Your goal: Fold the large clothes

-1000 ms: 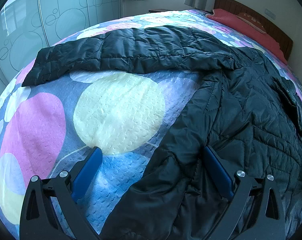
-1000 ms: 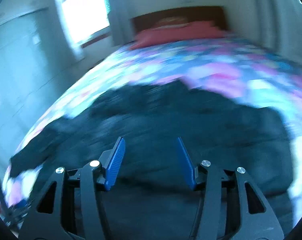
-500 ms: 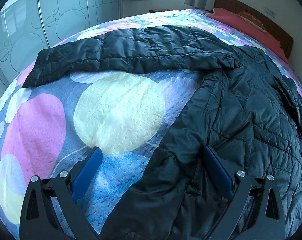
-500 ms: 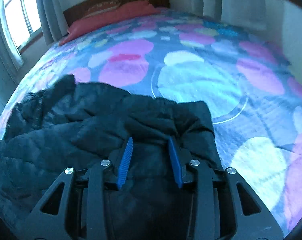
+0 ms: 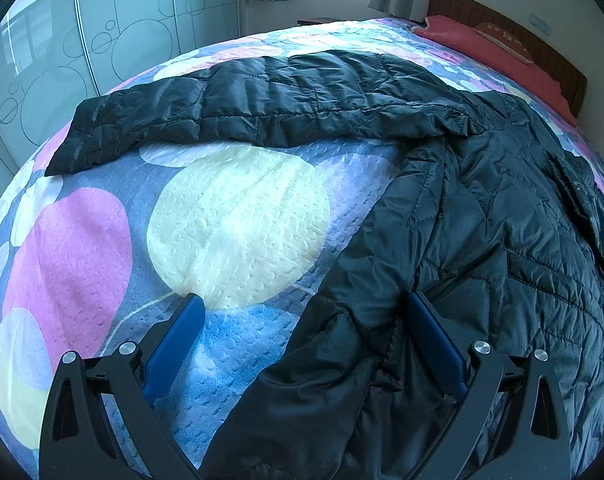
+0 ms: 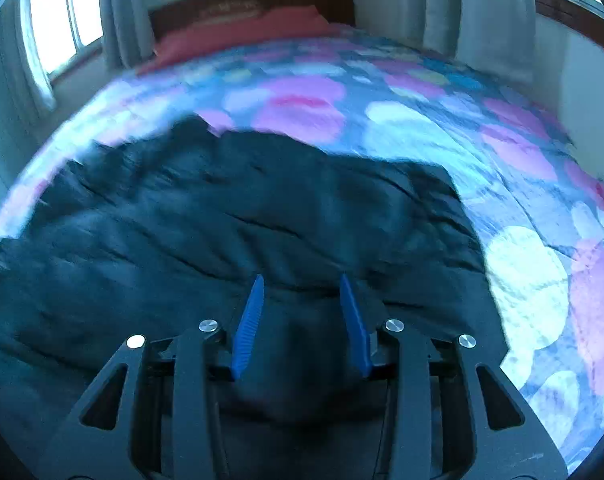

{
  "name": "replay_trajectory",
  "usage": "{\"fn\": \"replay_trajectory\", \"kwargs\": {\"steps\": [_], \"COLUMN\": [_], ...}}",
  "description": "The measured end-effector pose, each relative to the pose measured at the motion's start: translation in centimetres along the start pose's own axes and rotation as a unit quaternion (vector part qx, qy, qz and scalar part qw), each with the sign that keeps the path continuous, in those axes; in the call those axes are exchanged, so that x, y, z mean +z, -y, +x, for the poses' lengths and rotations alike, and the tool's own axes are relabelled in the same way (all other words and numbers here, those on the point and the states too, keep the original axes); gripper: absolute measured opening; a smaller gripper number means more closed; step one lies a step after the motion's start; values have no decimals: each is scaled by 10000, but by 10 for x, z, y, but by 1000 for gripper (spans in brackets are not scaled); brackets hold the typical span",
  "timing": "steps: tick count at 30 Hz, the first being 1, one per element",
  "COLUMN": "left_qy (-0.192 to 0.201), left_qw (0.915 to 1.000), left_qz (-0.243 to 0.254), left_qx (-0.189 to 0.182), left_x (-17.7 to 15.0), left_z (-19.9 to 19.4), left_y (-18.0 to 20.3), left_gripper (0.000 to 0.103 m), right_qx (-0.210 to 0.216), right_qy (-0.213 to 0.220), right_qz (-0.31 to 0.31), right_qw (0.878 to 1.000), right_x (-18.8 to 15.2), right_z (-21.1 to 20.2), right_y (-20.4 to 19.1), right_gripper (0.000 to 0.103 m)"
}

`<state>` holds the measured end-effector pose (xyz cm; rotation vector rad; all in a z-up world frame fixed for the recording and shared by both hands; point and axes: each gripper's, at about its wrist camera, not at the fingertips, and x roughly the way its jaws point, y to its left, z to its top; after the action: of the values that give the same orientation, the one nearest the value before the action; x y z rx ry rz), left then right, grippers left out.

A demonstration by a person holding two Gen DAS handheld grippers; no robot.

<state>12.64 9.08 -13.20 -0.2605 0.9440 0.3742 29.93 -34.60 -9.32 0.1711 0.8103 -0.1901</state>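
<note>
A large black quilted jacket (image 5: 482, 240) lies spread on the bed. One sleeve (image 5: 221, 108) stretches to the left across the far part of the bedspread. My left gripper (image 5: 302, 304) is open wide over the jacket's near left hem edge, one finger over the bedspread, the other over the fabric. In the right wrist view the jacket (image 6: 221, 220) fills the lower left, blurred by motion. My right gripper (image 6: 302, 284) is partly open just above the jacket, with nothing between its fingers.
The bedspread (image 5: 229, 216) has large coloured circles. A red pillow (image 5: 498, 48) and wooden headboard (image 5: 542, 52) are at the far end. Glass wardrobe doors (image 5: 81, 40) stand left of the bed. Curtains (image 6: 490, 12) and a wall border the bed's right side.
The left gripper has stayed still. The right gripper has swung about over the jacket, its view turning back toward the headboard, and its fingers stand narrower than a second ago.
</note>
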Motion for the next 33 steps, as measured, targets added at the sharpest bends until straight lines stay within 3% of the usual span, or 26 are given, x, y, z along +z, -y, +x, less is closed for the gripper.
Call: {"fn": "replay_trajectory", "kwargs": {"steps": [3, 8, 10, 16, 23, 25, 27, 33], "left_qy": [1, 3, 4, 4, 0, 4, 5, 7], "left_qw": [10000, 10000, 10000, 10000, 10000, 10000, 10000, 10000], "left_qz": [-7, -4, 0, -4, -8, -7, -11, -9], "left_qx": [-9, -2, 4, -1, -5, -2, -6, -3], "left_x": [0, -1, -1, 0, 0, -1, 0, -1], "left_z": [0, 0, 0, 0, 0, 0, 0, 0], "left_y": [0, 0, 0, 0, 0, 0, 0, 1], "left_gripper": [99, 99, 99, 99, 99, 99, 99, 99], "right_qx": [251, 273, 234, 133, 173, 200, 186, -111], "right_qy": [127, -74, -261, -206, -153, -76, 16, 138], "right_qz": [-220, -318, -297, -381, -373, -275, -182, -136], "right_qw": [9994, 9991, 9989, 9990, 9990, 9994, 9997, 9998], "right_x": [3, -3, -10, -17, -19, -19, -19, -24], "right_z": [-8, 16, 32, 41, 33, 24, 14, -4], "right_y": [-31, -55, -54, -58, -58, -54, -48, -25], "right_gripper": [48, 48, 49, 51, 52, 60, 61, 61]}}
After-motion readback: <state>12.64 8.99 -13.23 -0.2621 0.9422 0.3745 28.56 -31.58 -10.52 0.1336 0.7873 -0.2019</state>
